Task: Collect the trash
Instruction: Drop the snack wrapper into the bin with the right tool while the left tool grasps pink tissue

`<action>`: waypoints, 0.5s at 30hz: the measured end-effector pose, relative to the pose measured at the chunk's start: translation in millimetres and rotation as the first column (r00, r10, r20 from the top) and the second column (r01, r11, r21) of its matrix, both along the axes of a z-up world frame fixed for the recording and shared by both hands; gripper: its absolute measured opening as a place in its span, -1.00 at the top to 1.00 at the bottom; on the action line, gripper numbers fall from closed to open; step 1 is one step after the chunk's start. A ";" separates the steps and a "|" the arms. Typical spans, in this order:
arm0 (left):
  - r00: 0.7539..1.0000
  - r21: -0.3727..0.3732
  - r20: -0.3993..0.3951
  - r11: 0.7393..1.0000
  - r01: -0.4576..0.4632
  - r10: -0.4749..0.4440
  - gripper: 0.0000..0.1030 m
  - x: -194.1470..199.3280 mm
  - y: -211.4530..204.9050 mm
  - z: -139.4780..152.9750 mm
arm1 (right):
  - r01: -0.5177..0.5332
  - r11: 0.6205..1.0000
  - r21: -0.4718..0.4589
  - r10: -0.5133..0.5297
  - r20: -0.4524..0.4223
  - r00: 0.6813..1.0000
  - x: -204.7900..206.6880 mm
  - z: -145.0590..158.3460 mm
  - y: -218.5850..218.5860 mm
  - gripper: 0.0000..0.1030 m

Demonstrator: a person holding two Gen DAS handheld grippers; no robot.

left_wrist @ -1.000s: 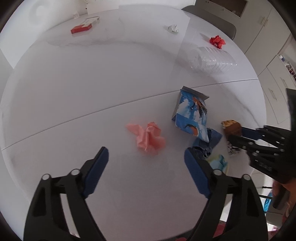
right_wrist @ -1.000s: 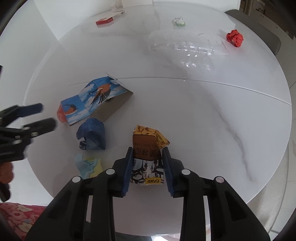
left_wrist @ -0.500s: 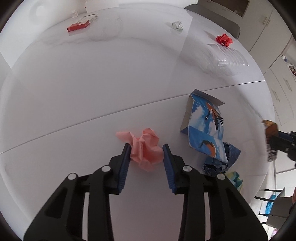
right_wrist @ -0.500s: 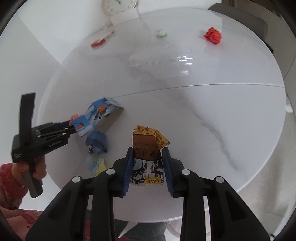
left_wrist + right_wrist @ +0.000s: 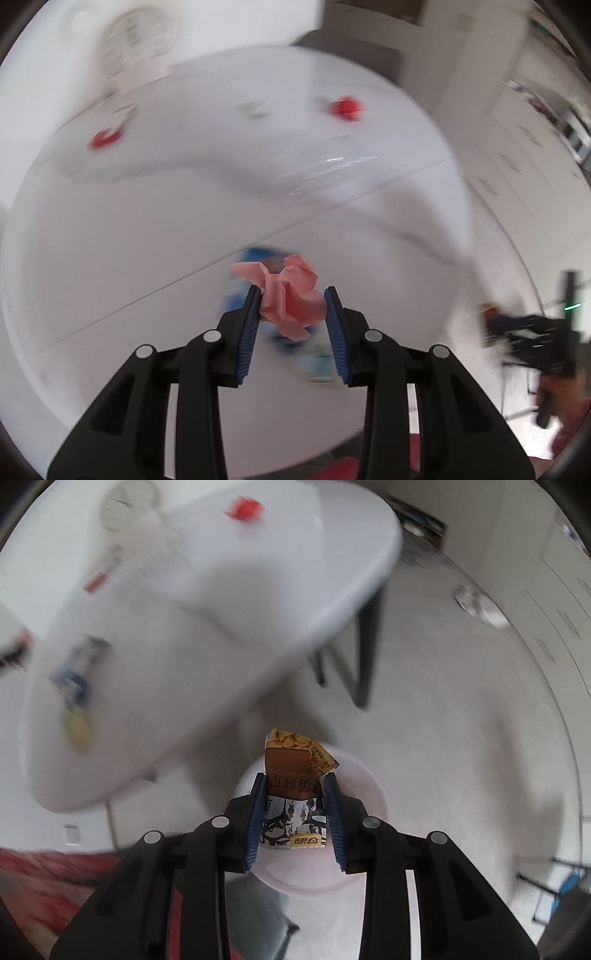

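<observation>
My left gripper [image 5: 291,293] is shut on a crumpled pink paper [image 5: 290,295] and holds it above the round white table [image 5: 147,240]. Behind the paper, a blurred blue carton [image 5: 258,258] lies on the table. In the right wrist view, my right gripper [image 5: 293,781] is shut on a brown snack packet [image 5: 295,779], off the table, over a round white bin [image 5: 354,775] on the floor. The right gripper [image 5: 517,328] with its packet also shows blurred at the far right of the left wrist view.
A red paper ball [image 5: 345,107], a small white wad [image 5: 255,109], a red-and-white box [image 5: 107,134] and clear plastic [image 5: 325,173] lie on the far side of the table. Blue and yellow scraps [image 5: 74,701] sit near its edge. Dark table legs [image 5: 365,653] stand beside the bin.
The left jaws closed on the pink paper and lifted it off the table. The right gripper swung with the snack packet from above the table to above the bin on the floor.
</observation>
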State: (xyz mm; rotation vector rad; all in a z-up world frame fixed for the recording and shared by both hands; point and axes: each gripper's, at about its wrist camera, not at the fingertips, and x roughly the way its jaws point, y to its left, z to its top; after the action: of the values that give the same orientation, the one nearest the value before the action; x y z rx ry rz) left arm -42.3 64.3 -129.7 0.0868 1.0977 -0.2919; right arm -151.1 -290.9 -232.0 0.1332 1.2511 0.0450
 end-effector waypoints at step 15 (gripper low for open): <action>0.881 0.022 -0.111 0.885 0.465 -0.460 0.33 -37.6 -183.6 -38.2 | 0.106 0.990 0.092 -0.088 -0.179 0.980 -26.8 -150.1 -21.8 -0.63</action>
State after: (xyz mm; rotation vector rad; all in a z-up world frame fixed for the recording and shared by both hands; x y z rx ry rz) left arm -79.9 -119.4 -167.9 0.3859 1.1791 -0.7077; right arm -177.8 -312.7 -382.1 0.2916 1.4162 0.0121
